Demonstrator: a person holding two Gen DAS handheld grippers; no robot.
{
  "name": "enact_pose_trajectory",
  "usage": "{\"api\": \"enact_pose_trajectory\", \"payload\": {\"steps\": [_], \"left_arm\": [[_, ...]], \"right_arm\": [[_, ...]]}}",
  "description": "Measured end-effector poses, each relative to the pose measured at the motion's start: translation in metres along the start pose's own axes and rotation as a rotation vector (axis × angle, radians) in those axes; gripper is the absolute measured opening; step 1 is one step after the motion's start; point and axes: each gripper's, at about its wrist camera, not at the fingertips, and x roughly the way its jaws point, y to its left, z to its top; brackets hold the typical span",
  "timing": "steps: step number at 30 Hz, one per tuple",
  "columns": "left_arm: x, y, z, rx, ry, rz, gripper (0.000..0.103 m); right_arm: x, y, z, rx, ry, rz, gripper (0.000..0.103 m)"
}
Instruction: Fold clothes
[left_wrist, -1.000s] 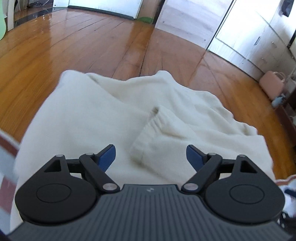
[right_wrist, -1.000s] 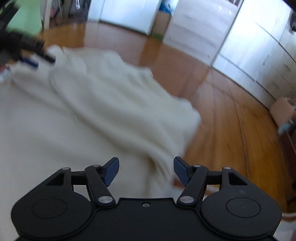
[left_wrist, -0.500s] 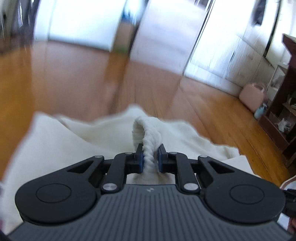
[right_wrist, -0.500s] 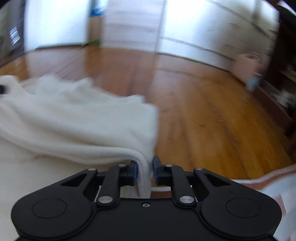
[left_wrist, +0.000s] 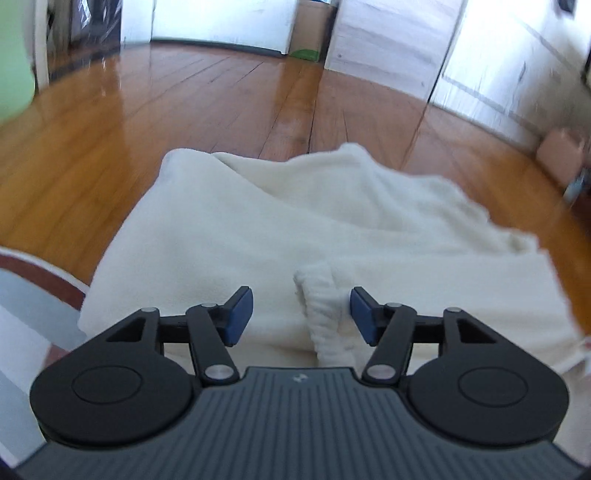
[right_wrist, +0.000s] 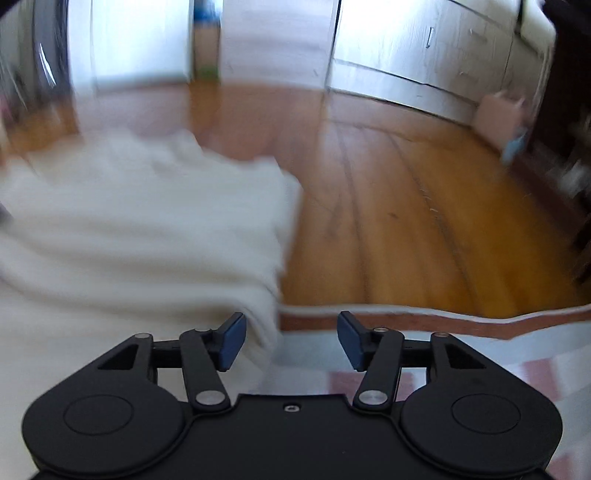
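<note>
1. A cream-white fleecy garment (left_wrist: 314, 229) is lying in a low folded heap on a striped grey-and-maroon mat (left_wrist: 40, 284) that is covering part of a glossy orange-brown wooden plank floor (left_wrist: 184, 103); most of the cloth is sitting on the mat's far edge and spilling onto the boards.
2. The left gripper (left_wrist: 301, 314) is hovering just over the near edge of the garment with its blue-padded jaws spread wide and holding nothing; a ribbed cuff or hem (left_wrist: 321, 314) is lying loose between them, nearer the right pad.
3. The right gripper (right_wrist: 291, 339) is likewise spread apart and empty, with the garment's right-hand edge (right_wrist: 266, 306) sitting just beside its left pad and the bare mat (right_wrist: 480, 332) showing under the other.
4. Judging by the layers, at least one fold is looking done: a panel is lying across the body and a sleeve-like strip is resting on top. The heap is looking uneven, so further folding and squaring up are probably remaining.
5. Counting: one garment, one mat, two grippers with two blue pads each. Along the far wall, white cabinet doors (left_wrist: 498, 62) are standing, too blurred to count, and one pinkish bag (right_wrist: 498, 114) is sitting by them.
</note>
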Motion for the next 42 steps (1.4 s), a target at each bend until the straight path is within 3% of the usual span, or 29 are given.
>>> {"api": "enact_pose_trajectory", "payload": {"steps": [2, 4, 9, 12, 15, 16, 17, 18, 21, 23, 26, 28, 29, 32, 34, 36, 39, 42], "left_arm": [[-0.004, 0.005, 0.005, -0.015, -0.012, -0.014, 0.058], [0.001, 0.01, 0.008, -0.024, 0.001, -0.031, 0.058], [0.001, 0.016, 0.011, -0.041, -0.015, -0.036, 0.058], [0.006, 0.023, 0.006, -0.062, -0.001, -0.029, 0.058], [0.007, 0.033, -0.001, -0.086, 0.019, -0.028, 0.058], [0.009, 0.035, -0.002, -0.089, 0.02, -0.025, 0.058], [0.01, 0.036, -0.001, -0.086, 0.019, -0.019, 0.058], [0.011, 0.037, -0.001, -0.083, 0.018, -0.013, 0.058], [0.013, 0.039, 0.002, -0.075, 0.013, 0.012, 0.058], [0.016, 0.04, 0.0, -0.064, 0.024, 0.031, 0.058], [0.021, 0.042, -0.004, -0.055, 0.048, 0.063, 0.058], [0.023, 0.044, -0.005, -0.067, 0.053, 0.055, 0.058], [0.023, 0.045, -0.005, -0.074, 0.055, 0.051, 0.058], [0.018, 0.046, 0.0, -0.092, 0.034, 0.004, 0.058], [0.013, 0.045, 0.002, -0.097, 0.02, -0.021, 0.058], [0.008, 0.044, 0.004, -0.122, 0.0, -0.081, 0.058], [0.008, 0.03, 0.003, -0.151, -0.003, -0.19, 0.058], [0.015, 0.005, -0.001, -0.106, 0.033, -0.236, 0.059]], "right_arm": [[-0.008, -0.018, 0.017, 0.11, -0.028, 0.146, 0.065], [0.001, -0.03, 0.039, 0.185, -0.029, 0.203, 0.069], [0.082, -0.058, 0.087, 0.399, 0.084, 0.212, 0.069], [0.133, -0.069, 0.096, 0.536, 0.171, 0.196, 0.069], [0.165, -0.067, 0.095, 0.596, 0.208, 0.143, 0.068], [0.169, -0.061, 0.095, 0.575, 0.194, 0.163, 0.061], [0.17, -0.053, 0.097, 0.531, 0.168, 0.187, 0.028], [0.166, -0.043, 0.099, 0.468, 0.125, 0.179, 0.017], [0.132, -0.014, 0.108, 0.291, -0.047, 0.086, 0.013], [0.115, -0.006, 0.108, 0.204, -0.118, -0.032, 0.012], [0.13, -0.009, 0.101, 0.127, -0.031, -0.133, 0.012], [0.136, -0.007, 0.1, 0.113, 0.01, -0.145, 0.016], [0.136, -0.005, 0.102, 0.126, 0.02, -0.144, 0.02], [0.122, -0.008, 0.105, 0.214, -0.009, -0.181, 0.05], [0.109, -0.009, 0.106, 0.273, -0.03, -0.207, 0.051], [0.091, -0.005, 0.103, 0.304, -0.035, -0.114, 0.051], [0.062, 0.016, 0.086, 0.214, -0.022, 0.036, 0.051], [0.036, 0.039, 0.058, 0.056, -0.019, 0.042, 0.059]]}}
